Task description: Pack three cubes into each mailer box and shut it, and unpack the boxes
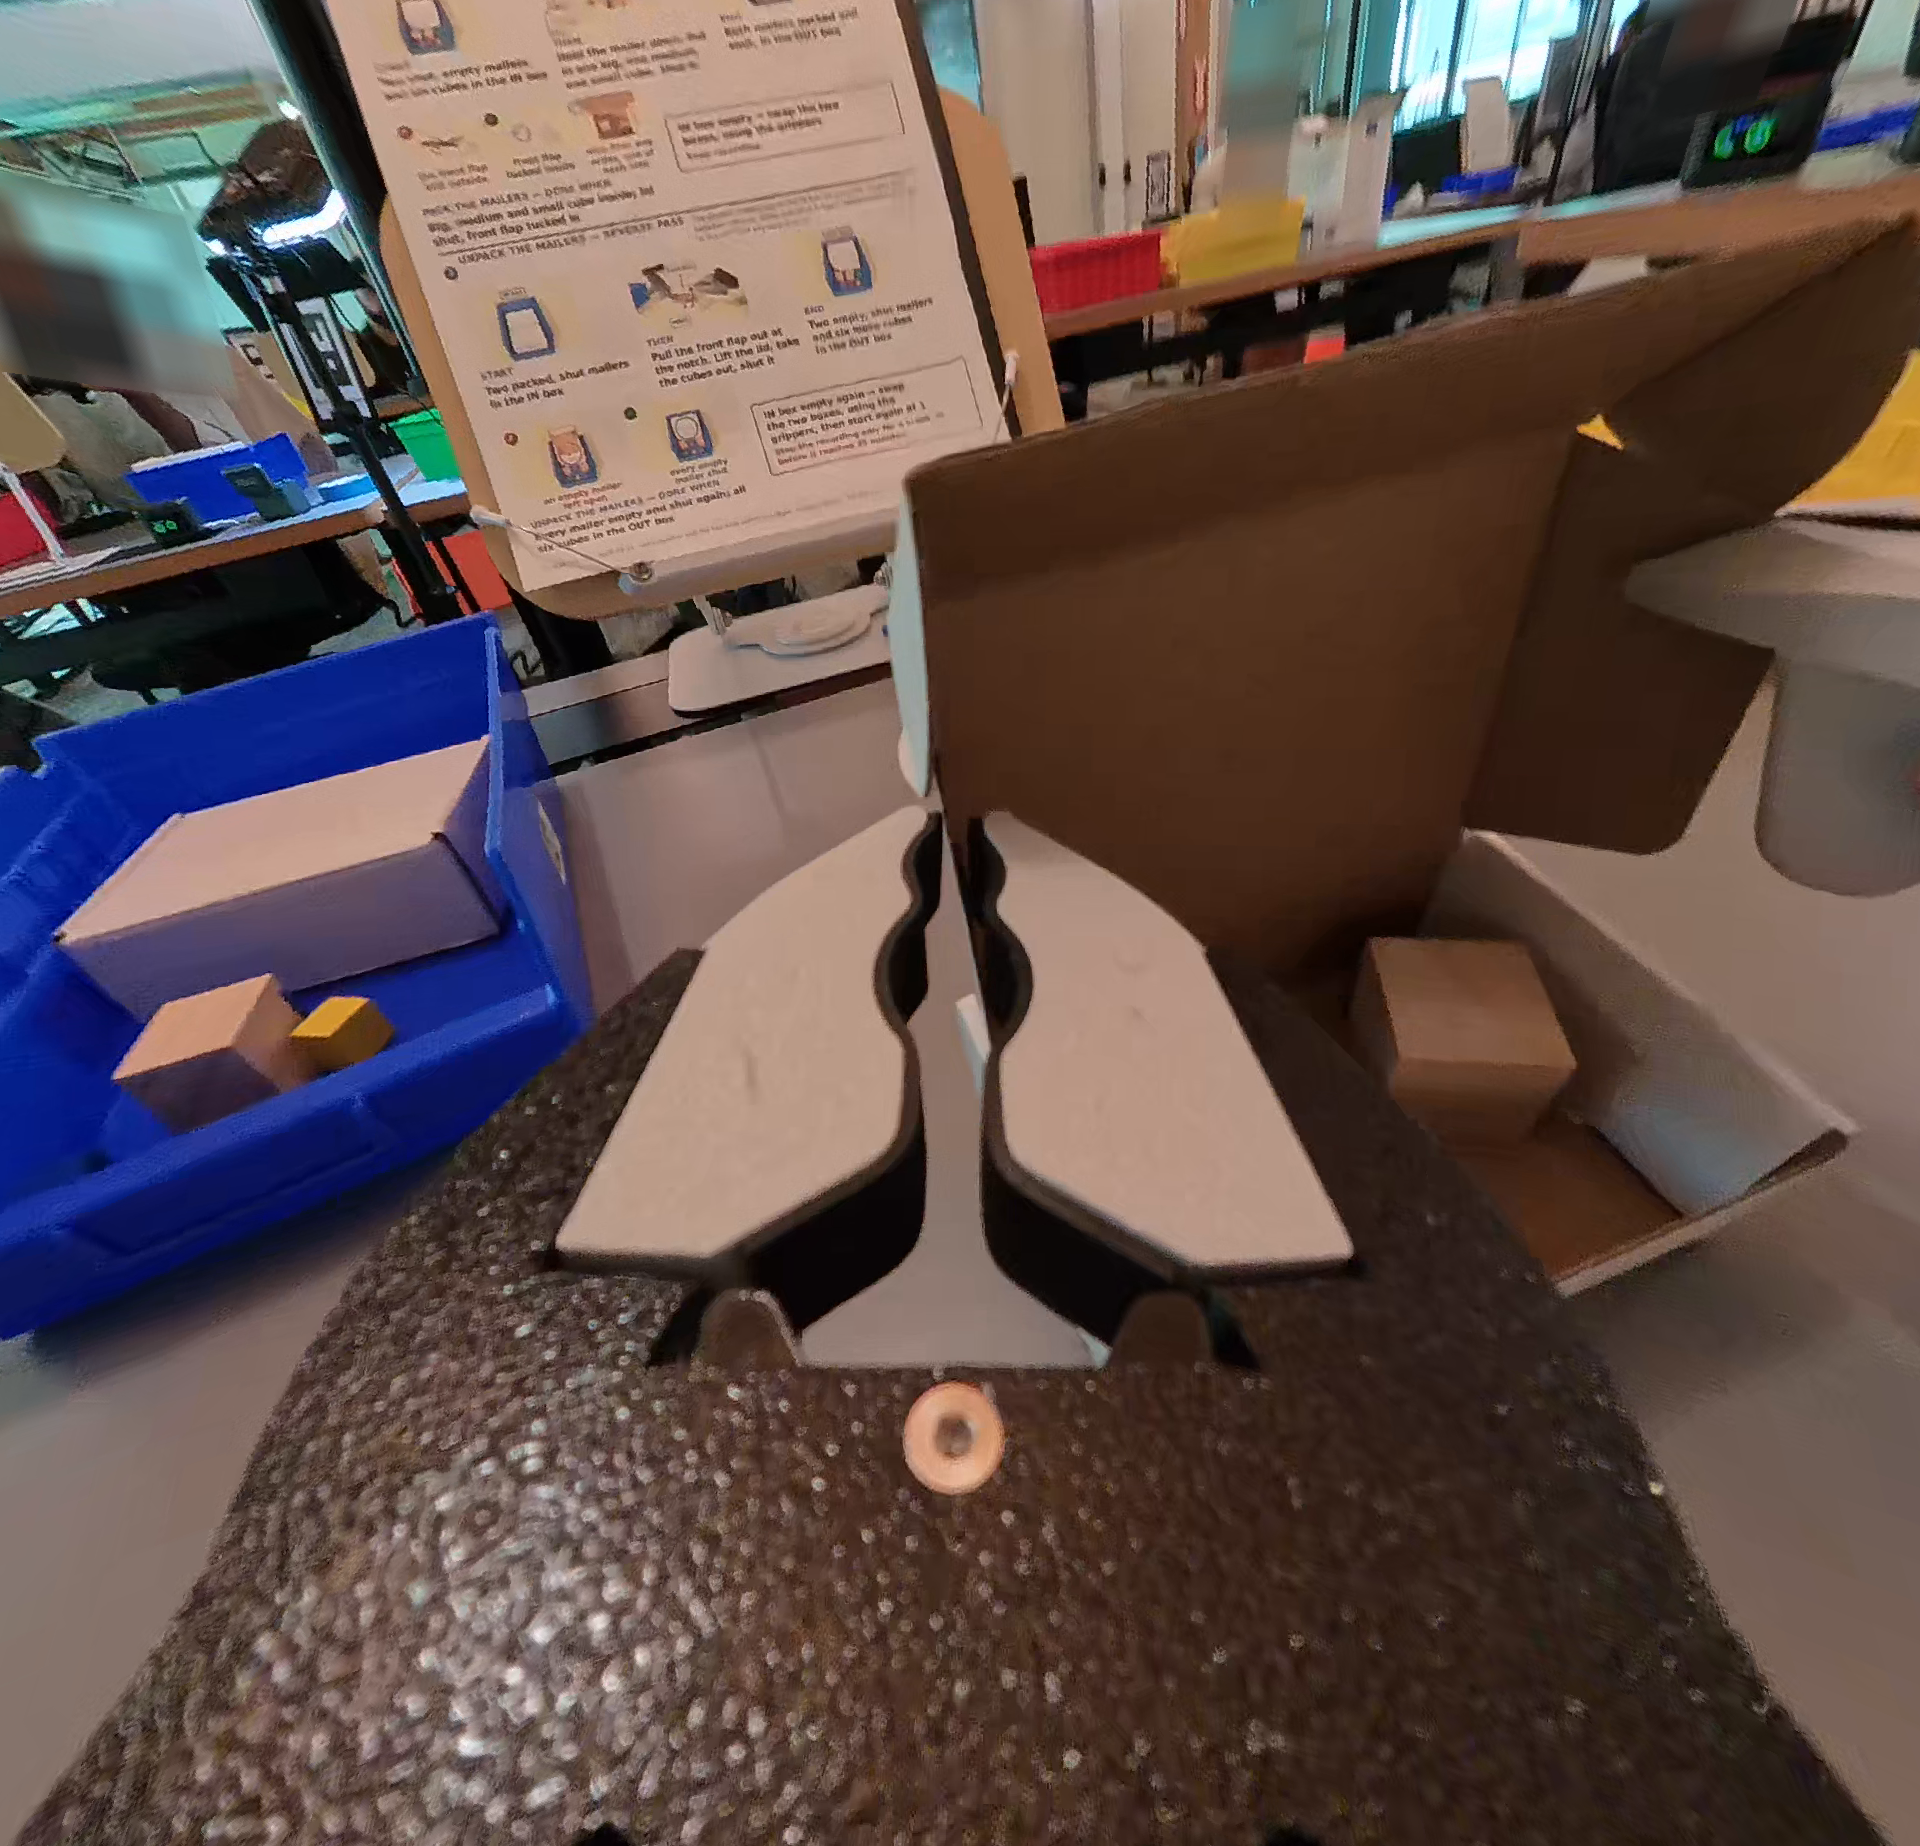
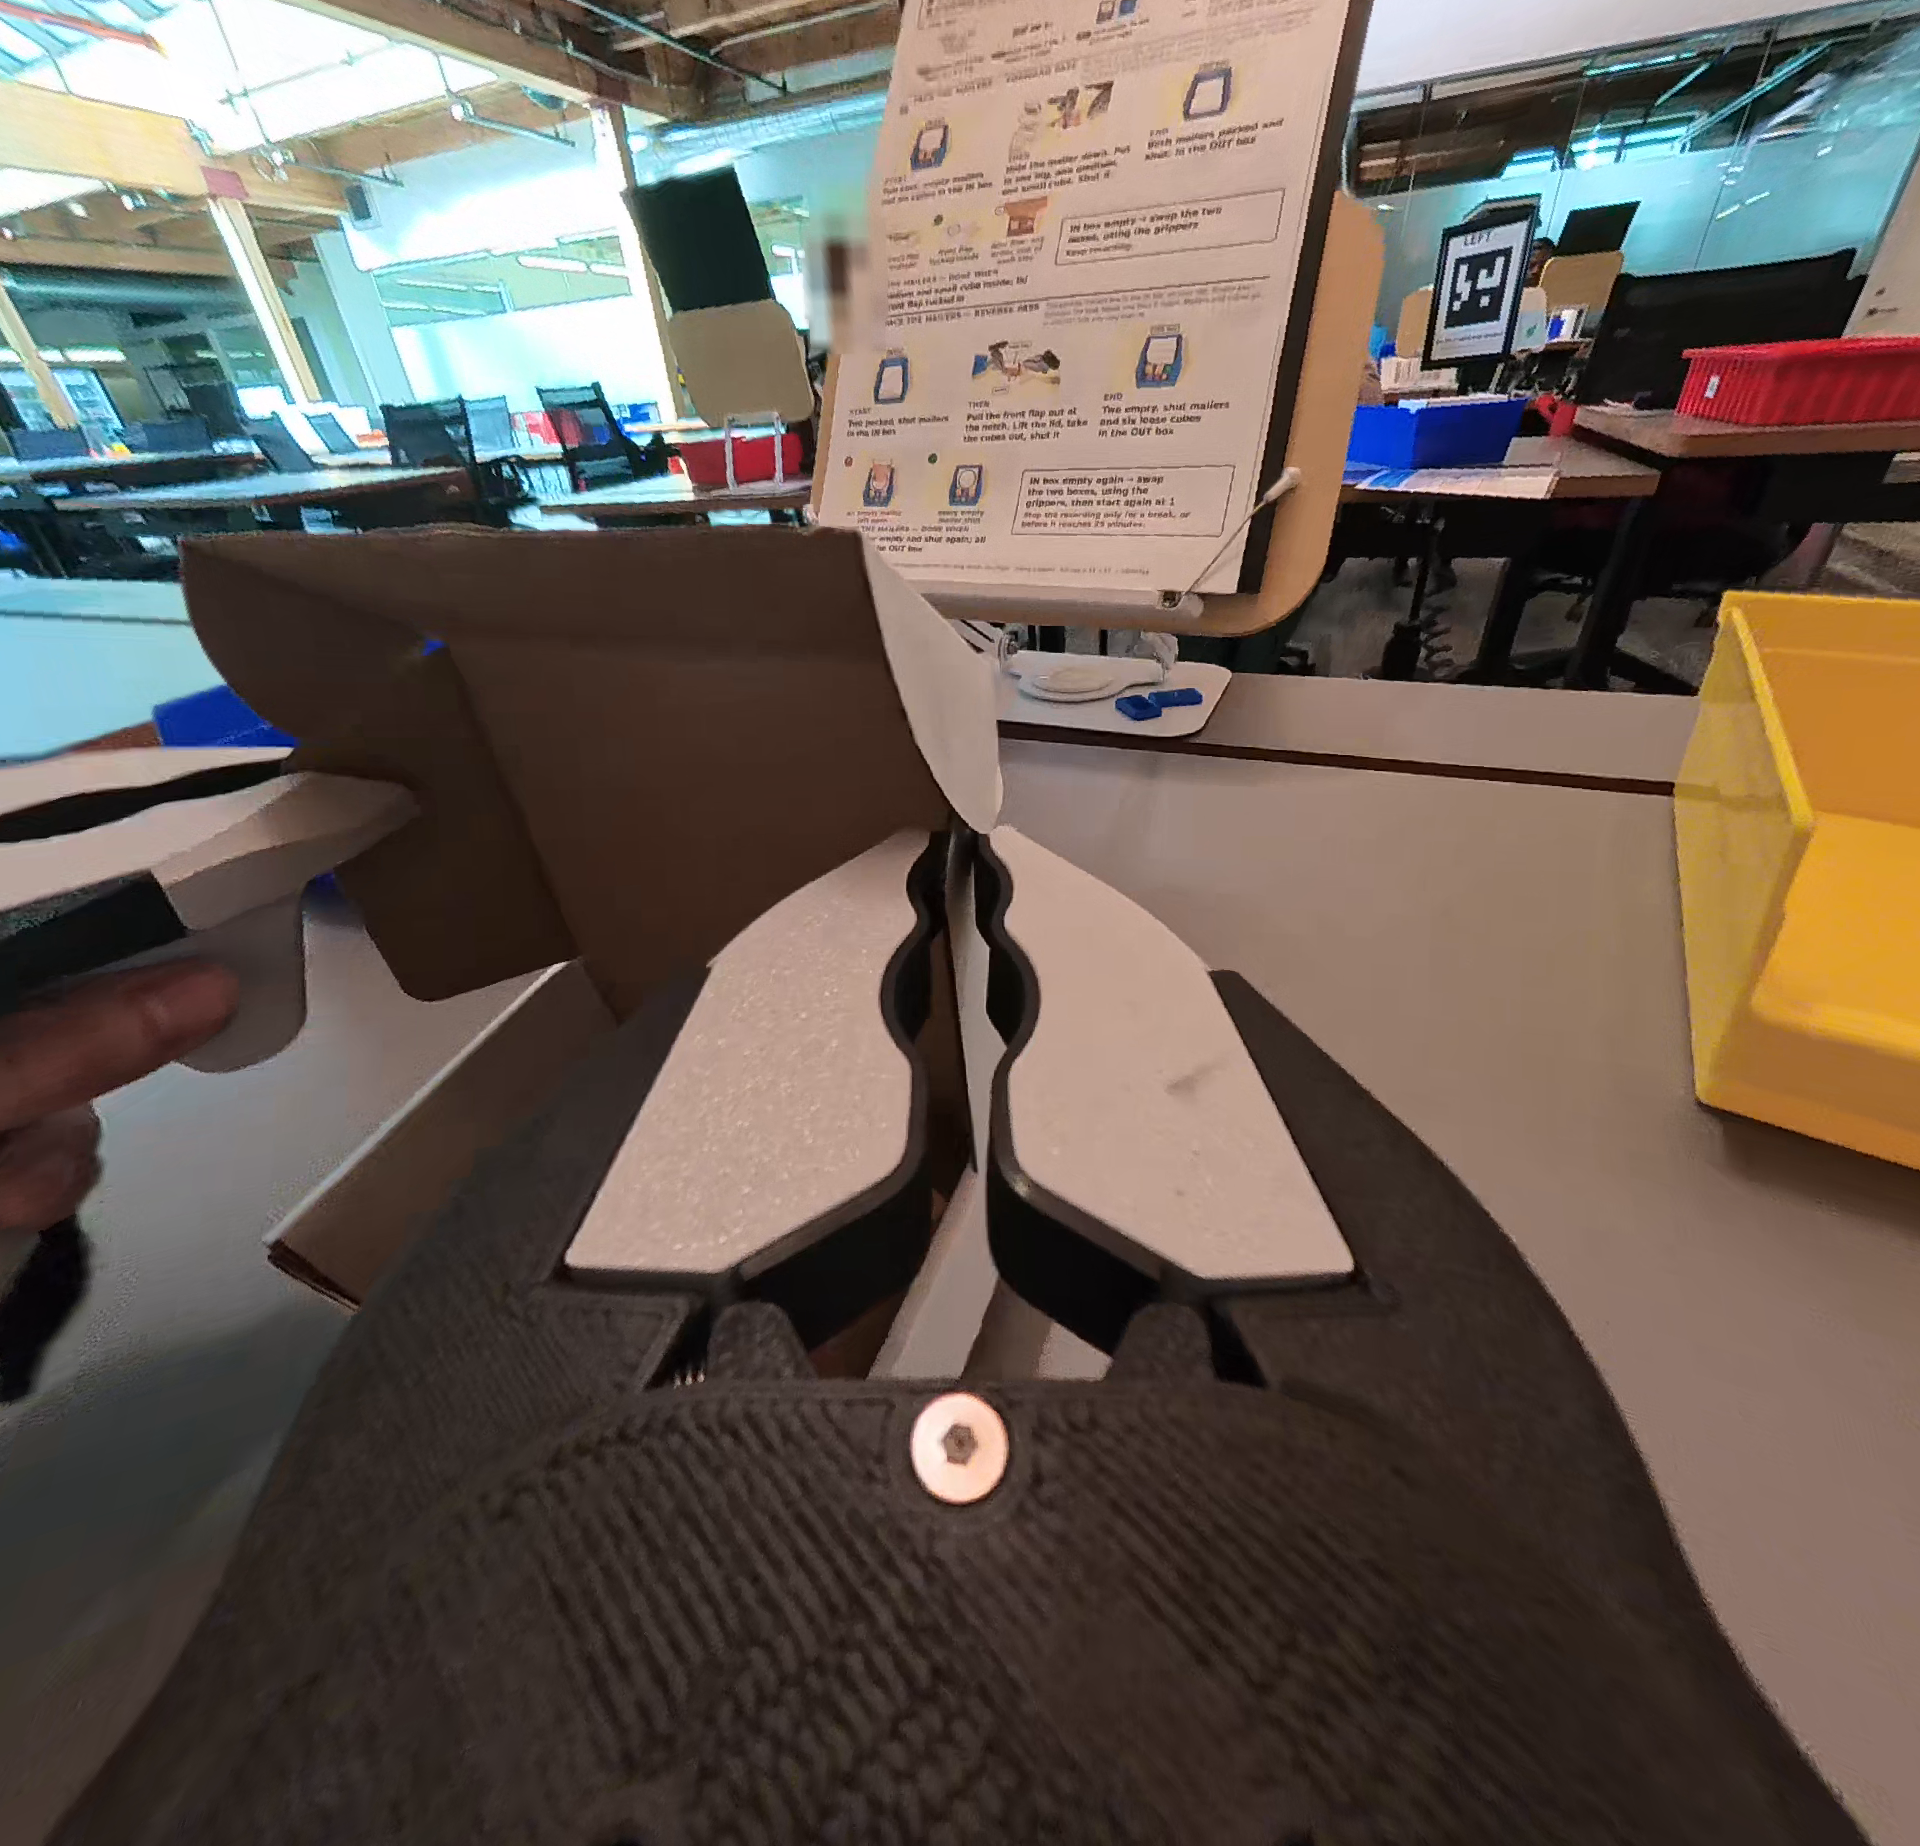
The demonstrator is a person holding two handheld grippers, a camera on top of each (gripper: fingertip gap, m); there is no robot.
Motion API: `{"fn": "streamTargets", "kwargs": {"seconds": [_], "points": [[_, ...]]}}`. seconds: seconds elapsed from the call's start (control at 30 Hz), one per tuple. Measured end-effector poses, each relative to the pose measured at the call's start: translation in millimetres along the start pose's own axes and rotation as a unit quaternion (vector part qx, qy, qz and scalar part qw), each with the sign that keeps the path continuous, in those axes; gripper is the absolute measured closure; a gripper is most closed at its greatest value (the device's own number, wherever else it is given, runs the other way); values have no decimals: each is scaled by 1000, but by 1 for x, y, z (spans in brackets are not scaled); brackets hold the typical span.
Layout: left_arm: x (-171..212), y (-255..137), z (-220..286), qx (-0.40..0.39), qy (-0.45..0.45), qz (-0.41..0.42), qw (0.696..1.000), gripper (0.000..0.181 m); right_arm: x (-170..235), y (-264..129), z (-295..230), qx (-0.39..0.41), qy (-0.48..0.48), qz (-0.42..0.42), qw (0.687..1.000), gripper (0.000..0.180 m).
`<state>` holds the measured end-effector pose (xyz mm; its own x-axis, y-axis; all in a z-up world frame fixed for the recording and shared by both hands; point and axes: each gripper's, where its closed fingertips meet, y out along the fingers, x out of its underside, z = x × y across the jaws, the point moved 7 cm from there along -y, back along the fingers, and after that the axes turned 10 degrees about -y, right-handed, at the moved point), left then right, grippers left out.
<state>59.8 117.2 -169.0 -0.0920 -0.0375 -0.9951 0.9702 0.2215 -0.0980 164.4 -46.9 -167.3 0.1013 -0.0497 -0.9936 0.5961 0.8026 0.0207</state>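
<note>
An open mailer box (image 1: 1642, 1027) stands on the grey table with its brown lid (image 1: 1247, 653) raised upright. One wooden cube (image 1: 1465, 1038) sits inside it. My left gripper (image 1: 951, 840) is shut on the lid's left edge. My right gripper (image 2: 964, 840) is shut on the lid's (image 2: 644, 705) right edge, by its white side flap. Each gripper shows in the other's view: the right one (image 1: 1829, 716) at the far right, the left one (image 2: 187, 861) at the far left with a hand (image 2: 94, 1048) behind it. The box floor is hidden in the right wrist view.
A blue bin (image 1: 520, 757) at the left holds a shut white mailer (image 1: 291, 882), a wooden cube (image 1: 208, 1058) and a small yellow cube (image 1: 343, 1029). A yellow bin (image 2: 1808, 861) stands at the right. An instruction sheet on a stand (image 2: 1091, 290) is behind the box. The left gripper's tips are roughly 15 centimeters from the right gripper's.
</note>
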Motion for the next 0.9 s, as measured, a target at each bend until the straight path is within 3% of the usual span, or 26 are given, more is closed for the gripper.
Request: {"fn": "streamTargets", "kwargs": {"seconds": [0.17,0.27,0.33,0.47,0.6,0.9], "points": [[-9,-10,6,-19,43,-29,998,171,-8,-6,-9,15,-43,-25,999,173],[-8,-12,10,-14,43,-42,998,166,-11,-6,-11,30,-67,-29,997,162],[-7,-9,10,-4,38,-46,998,181,-11,-6,-11,23,-69,-30,997,168],[-8,-3,10,1,30,-67,997,171,-11,-8,-4,17,-54,-49,997,173],[-12,1,11,-10,47,-65,997,173,-12,-8,-2,13,-52,-55,997,176],[-12,4,8,-14,46,-80,996,172,-10,-11,-4,27,-65,-91,993,167]]}}
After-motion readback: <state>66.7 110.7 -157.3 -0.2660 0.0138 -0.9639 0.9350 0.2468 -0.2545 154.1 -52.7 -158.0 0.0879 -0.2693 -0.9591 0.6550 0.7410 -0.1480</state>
